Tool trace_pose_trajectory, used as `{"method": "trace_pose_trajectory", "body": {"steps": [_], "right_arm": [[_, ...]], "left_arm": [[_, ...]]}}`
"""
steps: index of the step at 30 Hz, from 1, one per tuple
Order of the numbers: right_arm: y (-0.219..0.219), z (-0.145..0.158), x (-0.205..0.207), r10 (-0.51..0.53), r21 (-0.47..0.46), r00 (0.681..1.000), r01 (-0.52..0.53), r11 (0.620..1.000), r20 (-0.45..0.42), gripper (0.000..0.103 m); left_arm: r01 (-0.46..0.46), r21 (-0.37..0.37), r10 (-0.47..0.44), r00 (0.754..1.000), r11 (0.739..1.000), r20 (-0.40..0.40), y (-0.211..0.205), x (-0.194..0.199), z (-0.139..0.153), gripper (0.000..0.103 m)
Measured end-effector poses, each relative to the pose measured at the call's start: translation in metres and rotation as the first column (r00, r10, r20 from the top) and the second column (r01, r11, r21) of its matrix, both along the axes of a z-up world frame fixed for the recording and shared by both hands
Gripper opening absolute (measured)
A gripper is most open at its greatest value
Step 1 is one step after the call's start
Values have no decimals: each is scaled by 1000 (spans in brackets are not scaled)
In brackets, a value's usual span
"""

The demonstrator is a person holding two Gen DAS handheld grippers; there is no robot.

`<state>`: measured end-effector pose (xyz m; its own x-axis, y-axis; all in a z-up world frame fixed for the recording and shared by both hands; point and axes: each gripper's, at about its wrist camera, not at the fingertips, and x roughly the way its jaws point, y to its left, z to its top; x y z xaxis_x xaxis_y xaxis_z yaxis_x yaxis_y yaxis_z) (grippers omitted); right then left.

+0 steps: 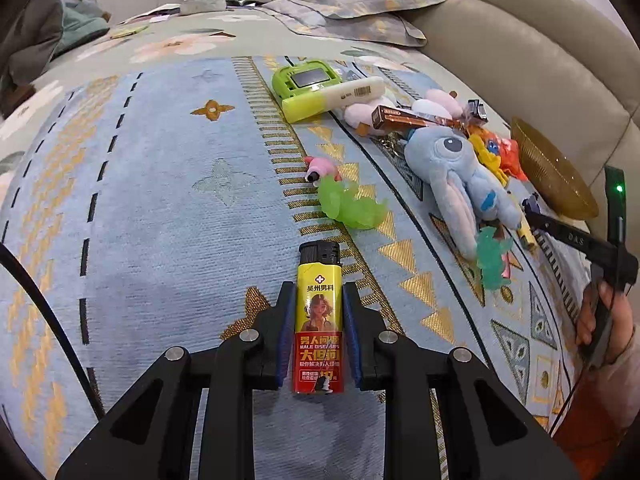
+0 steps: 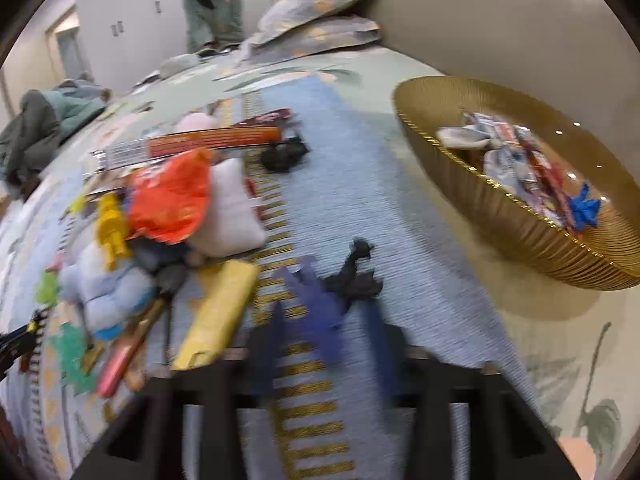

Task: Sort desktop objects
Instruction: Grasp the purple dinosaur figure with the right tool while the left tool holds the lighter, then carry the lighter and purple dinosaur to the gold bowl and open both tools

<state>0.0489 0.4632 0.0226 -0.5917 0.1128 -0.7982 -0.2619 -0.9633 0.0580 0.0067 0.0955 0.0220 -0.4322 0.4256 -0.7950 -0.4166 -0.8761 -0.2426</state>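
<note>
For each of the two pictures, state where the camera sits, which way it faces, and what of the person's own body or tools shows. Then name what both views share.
Left wrist: sits on the left gripper, looking down along its fingers at the yellow lighter they clamp over the blue patterned cloth; the person's hand shows at right.
Right wrist: sits on the right gripper, blurred, facing the toy pile and gold bowl.
Shared: the cloth, blue plush toy, bowl.

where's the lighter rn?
Left wrist view, bottom centre: the yellow-and-red lighter is clamped between the left claw pads over the blue rug, the green jelly toy just beyond it.
</note>
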Motion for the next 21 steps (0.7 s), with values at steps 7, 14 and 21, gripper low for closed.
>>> {"method": "trace_pose_trajectory", "body": {"steps": [7, 14, 21], "right_arm": [[-2, 11, 49, 82, -265, 994, -97, 959, -69, 29], [22, -7, 105, 22, -577, 998, -51, 815, -57, 29], [42, 33, 133, -57, -580, 989, -34, 814, -138, 29]], "left_arm": [[-1, 1, 1, 1000, 1000, 0, 0, 1, 1, 20], [16, -55, -17, 1000, 998, -14, 8, 1, 5, 20], [54, -101, -62, 995, 993, -81, 14, 9, 53, 20]]}}
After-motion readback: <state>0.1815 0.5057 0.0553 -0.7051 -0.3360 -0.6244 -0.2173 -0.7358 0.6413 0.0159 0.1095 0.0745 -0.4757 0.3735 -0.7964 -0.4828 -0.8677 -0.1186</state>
